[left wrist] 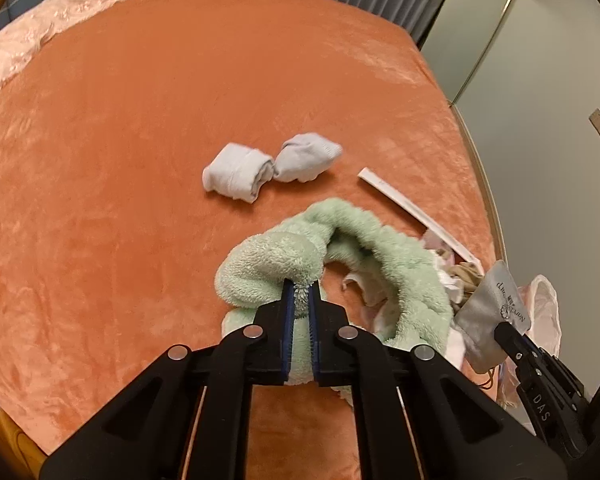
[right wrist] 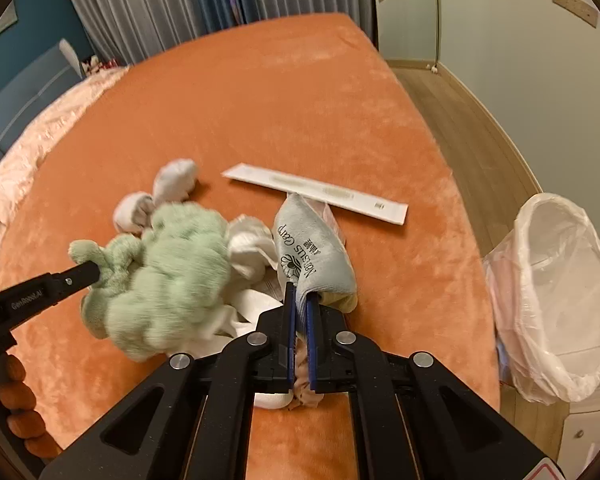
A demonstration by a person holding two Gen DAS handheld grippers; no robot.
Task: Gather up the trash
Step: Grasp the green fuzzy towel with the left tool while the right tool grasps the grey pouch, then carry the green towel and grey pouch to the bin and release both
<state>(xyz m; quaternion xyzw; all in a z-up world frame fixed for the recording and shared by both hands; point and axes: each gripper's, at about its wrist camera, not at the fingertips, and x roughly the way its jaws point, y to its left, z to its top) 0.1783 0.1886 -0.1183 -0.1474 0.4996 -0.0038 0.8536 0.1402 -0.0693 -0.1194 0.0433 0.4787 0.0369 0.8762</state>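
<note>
Left gripper (left wrist: 300, 286) jaws clamped on fluffy mint-green towel (left wrist: 400, 256), near centre of orange bed (left wrist: 140, 120). Right gripper (right wrist: 299, 294) jaws clamped on grey printed cloth pouch (right wrist: 312, 248), right of towel.

The left gripper (left wrist: 301, 286) points steeply down, its jaws clamped on a fold of green fleece cloth (left wrist: 272, 268). The right gripper (right wrist: 299, 294) is pitched down alike, pinching the grey printed cloth (right wrist: 312, 256). In the left wrist view it enters from four o'clock.
</note>
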